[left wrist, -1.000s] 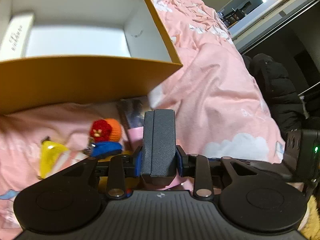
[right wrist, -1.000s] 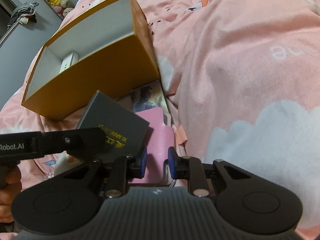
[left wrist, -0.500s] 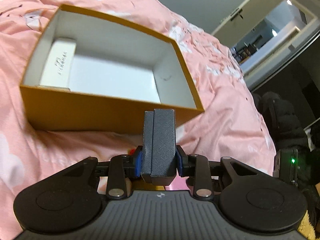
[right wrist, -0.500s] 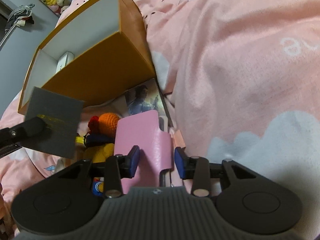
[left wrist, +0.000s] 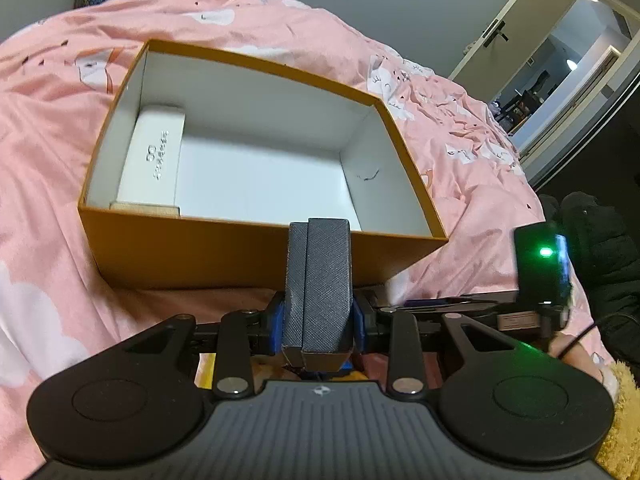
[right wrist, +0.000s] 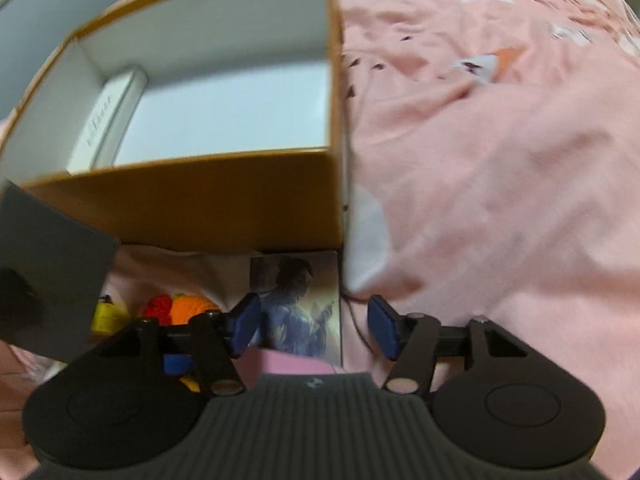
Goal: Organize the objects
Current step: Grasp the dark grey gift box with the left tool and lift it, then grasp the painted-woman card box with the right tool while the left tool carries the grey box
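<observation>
An open orange box with a white inside lies on the pink bed; a white case rests at its left end. My left gripper is shut on a dark grey box, held above the near wall of the orange box. The grey box also shows at the left edge of the right wrist view. My right gripper is open and empty, above a photo card and a pink case in front of the orange box.
A red and orange knitted toy and a yellow item lie in front of the orange box. The pink duvet spreads to the right. A dark jacket lies off the bed's right edge.
My left gripper has lifted the grey box up and forward, from beside the toys to over the orange box's near wall. My right gripper has opened wider and drawn back off the pink case.
</observation>
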Action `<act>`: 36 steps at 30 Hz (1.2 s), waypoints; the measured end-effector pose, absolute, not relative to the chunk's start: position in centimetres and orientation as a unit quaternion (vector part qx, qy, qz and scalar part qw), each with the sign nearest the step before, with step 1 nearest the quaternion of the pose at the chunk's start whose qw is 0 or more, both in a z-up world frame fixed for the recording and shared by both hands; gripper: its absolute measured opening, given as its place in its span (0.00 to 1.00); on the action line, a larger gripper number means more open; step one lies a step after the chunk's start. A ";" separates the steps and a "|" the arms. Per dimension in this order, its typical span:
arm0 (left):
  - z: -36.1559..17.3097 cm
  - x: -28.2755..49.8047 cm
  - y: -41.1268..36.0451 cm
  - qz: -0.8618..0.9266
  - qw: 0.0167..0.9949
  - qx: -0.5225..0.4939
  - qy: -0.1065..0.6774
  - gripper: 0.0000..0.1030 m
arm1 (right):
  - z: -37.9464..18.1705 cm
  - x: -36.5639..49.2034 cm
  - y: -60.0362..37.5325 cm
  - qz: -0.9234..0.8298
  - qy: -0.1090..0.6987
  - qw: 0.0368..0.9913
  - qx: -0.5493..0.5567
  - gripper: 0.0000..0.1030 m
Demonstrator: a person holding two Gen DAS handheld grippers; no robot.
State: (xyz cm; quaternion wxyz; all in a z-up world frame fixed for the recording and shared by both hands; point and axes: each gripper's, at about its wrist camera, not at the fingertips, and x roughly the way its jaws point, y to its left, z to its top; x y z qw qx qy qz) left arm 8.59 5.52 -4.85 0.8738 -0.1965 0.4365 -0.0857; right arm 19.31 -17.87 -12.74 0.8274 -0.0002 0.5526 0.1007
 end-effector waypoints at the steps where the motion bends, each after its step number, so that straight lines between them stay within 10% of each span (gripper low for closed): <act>1: -4.8 8.6 5.5 -0.087 0.874 -0.196 0.436 0.36 | -13.1 19.6 -17.7 0.101 0.557 0.825 0.000 0.62; 13: -4.4 8.3 5.9 -0.099 0.874 -0.204 0.429 0.36 | -14.0 19.2 -17.1 0.101 0.557 0.824 0.000 0.57; 36: 1.3 14.7 10.6 -0.076 0.898 -0.245 0.358 0.36 | 3.4 19.0 -17.3 0.201 0.409 0.889 0.040 0.57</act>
